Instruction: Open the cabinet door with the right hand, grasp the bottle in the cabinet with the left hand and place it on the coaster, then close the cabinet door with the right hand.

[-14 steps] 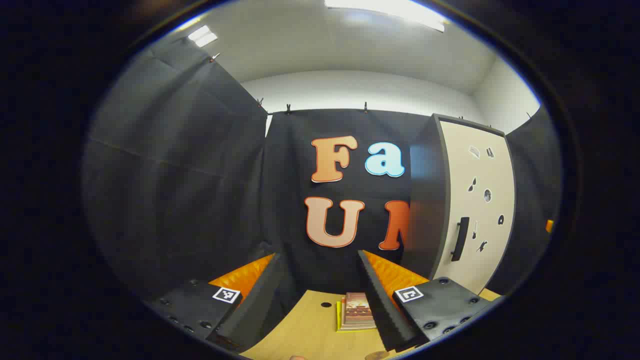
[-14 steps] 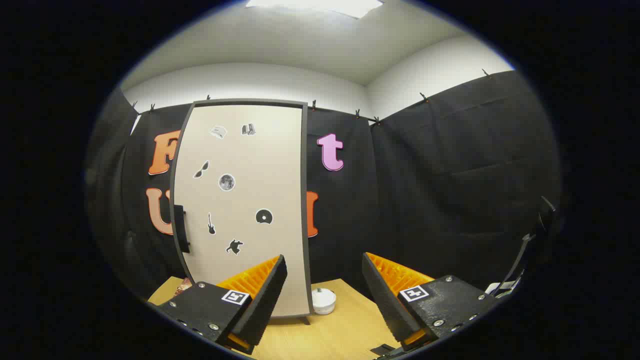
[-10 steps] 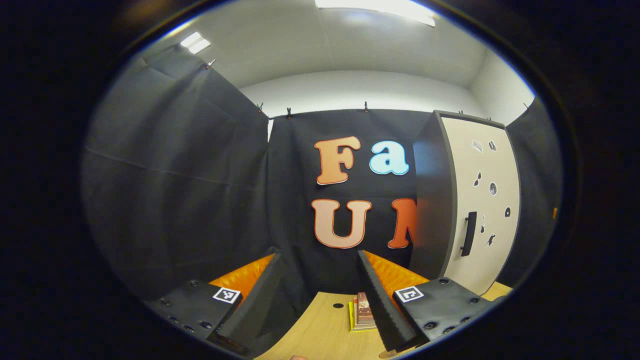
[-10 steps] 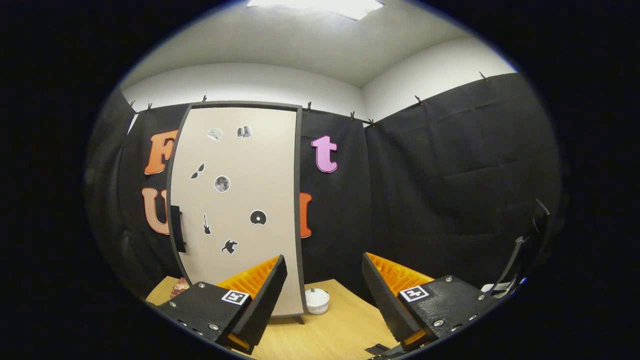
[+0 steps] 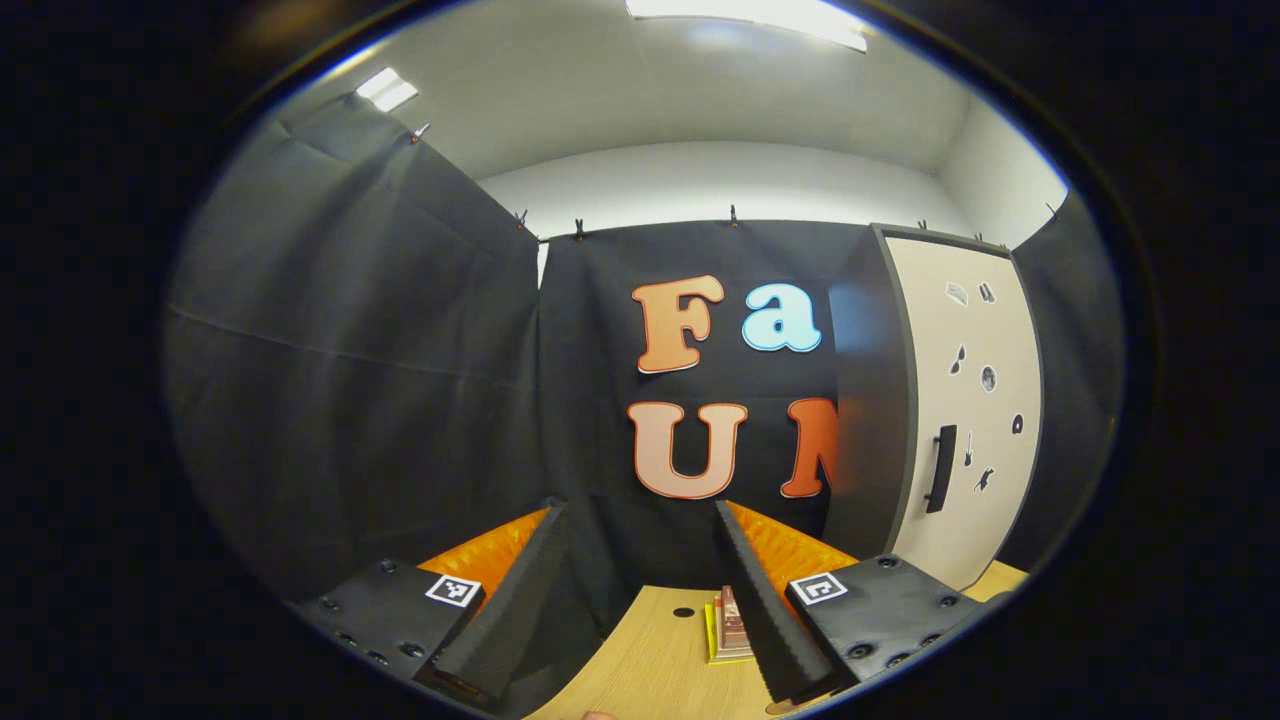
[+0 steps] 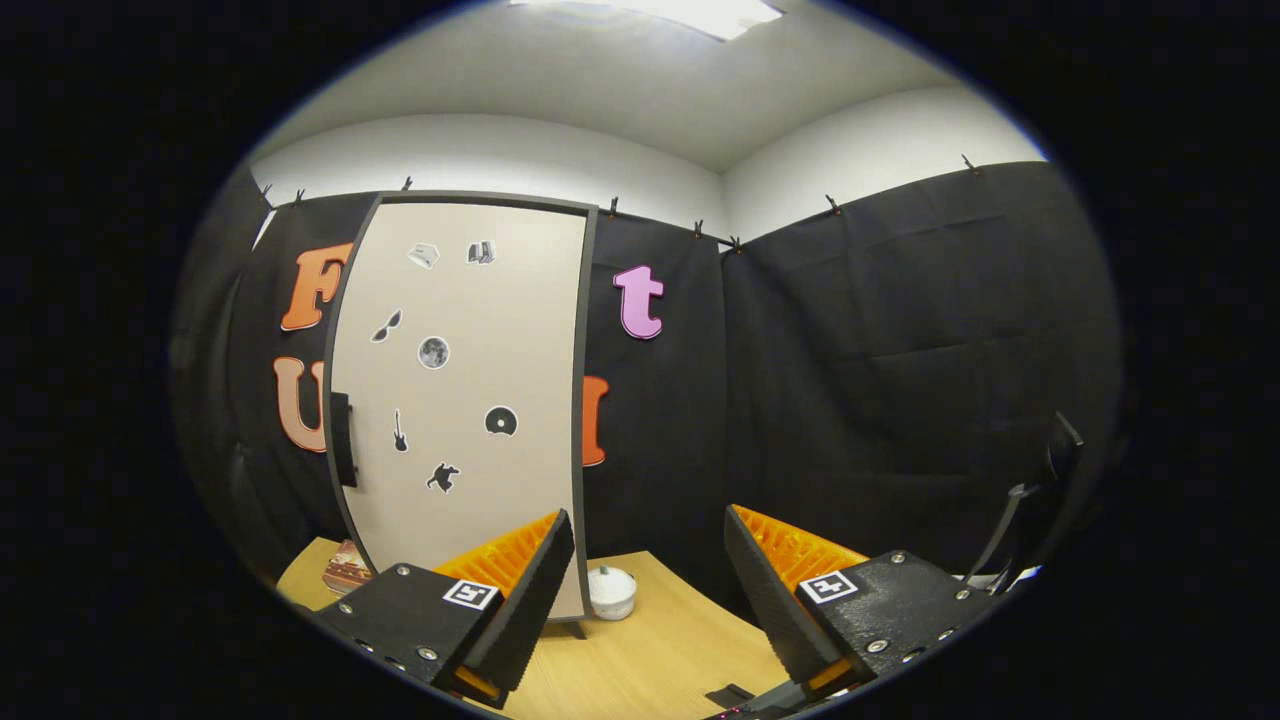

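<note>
Pale cream and framed in dark grey, the cabinet door [image 6: 460, 400] stands closed on the wooden table [image 6: 660, 650], its flat face dotted with small black-and-grey stickers and a slim black handle [image 6: 342, 440] set upright along its left edge. I hold my right gripper [image 6: 648, 600] level above the tabletop, well apart from the door and aimed to the right of it, its ribbed orange-and-black fingers [image 6: 525, 590] spread wide with nothing between them. A small round white container [image 6: 611, 592] sits on the table just beside the cabinet's lower right corner — half hidden behind my finger.

In the left gripper view, my left gripper [image 5: 635, 600] is likewise spread and empty, pointed at the black cloth wall with the cabinet [image 5: 960, 400] off to the right. A short stack of books [image 5: 728, 625] — flat, with a yellow edge — lies on the light wood beyond the fingers. The bottle is not visible; with the door shut I cannot tell where it sits inside.
</note>
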The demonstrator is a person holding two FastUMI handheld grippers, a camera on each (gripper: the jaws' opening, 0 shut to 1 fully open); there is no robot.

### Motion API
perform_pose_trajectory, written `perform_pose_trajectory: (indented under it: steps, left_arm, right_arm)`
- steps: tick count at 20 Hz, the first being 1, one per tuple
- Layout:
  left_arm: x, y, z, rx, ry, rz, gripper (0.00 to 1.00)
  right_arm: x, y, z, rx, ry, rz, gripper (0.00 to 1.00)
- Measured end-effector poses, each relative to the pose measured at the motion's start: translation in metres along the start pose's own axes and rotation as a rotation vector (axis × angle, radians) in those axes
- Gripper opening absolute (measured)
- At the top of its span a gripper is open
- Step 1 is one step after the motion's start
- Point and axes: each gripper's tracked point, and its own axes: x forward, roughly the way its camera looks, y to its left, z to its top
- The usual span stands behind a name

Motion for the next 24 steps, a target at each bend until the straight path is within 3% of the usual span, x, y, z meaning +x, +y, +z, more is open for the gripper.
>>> perform_pose_trajectory:
  steps: [5,9,13,14,15,18,24]
  left_arm:
    - [-0.006,0.003,0.001,0.031,-0.003,0.011,0.93]
    - [-0.007,0.000,-0.005,0.005,0.012,-0.002,0.96]
    - [-0.008,0.006,-0.009,0.016,0.021,0.014,0.93]
    - [-0.009,0.006,-0.009,0.018,0.020,0.019,0.96]
    - [-0.010,0.008,-0.009,0.019,0.020,0.022,0.93]
    - [-0.014,0.012,-0.012,0.030,0.028,0.026,0.96]
    - [-0.026,0.042,-0.012,0.049,0.032,0.087,0.93]
  right_arm:
    - [0.001,0.007,0.003,0.006,-0.007,0.009,0.94]
    - [0.007,0.032,0.008,0.028,-0.007,0.057,0.94]
    - [0.016,0.080,0.015,0.016,-0.022,0.152,0.94]
    - [0.019,0.093,0.017,0.009,-0.026,0.170,0.94]
    - [0.022,0.108,0.018,0.008,-0.026,0.196,0.94]
    - [0.031,0.159,0.024,0.041,-0.034,0.295,0.94]
    - [0.046,0.259,0.020,0.063,-0.005,0.469,0.93]
